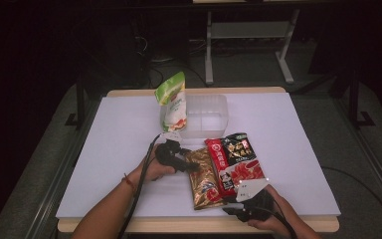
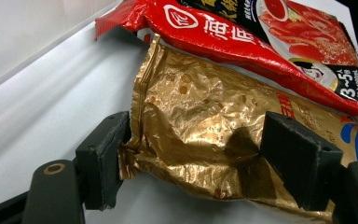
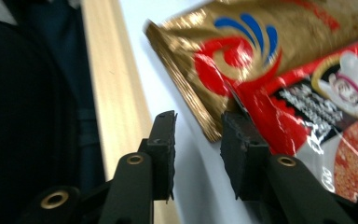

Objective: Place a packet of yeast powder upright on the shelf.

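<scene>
A gold foil packet (image 1: 204,181) lies on the white table, with a red and black sauce packet (image 1: 234,159) overlapping its right side. My left gripper (image 1: 191,167) is at the gold packet's far end. In the left gripper view, the left gripper (image 2: 200,158) stands open astride the crinkled gold packet (image 2: 200,126), one pad touching the packet's edge; the red packet (image 2: 242,42) lies beyond. My right gripper (image 1: 231,210) sits by the table's front edge. In its own view, the right gripper (image 3: 198,123) is narrowly open, just short of the gold packet's (image 3: 242,42) near corner and the red packet (image 3: 317,116).
A clear plastic container (image 1: 214,124) stands at the back middle of the table (image 1: 288,139), with a green and white pouch (image 1: 173,102) upright at its left end. The wooden front edge (image 3: 114,93) runs close beside the right gripper.
</scene>
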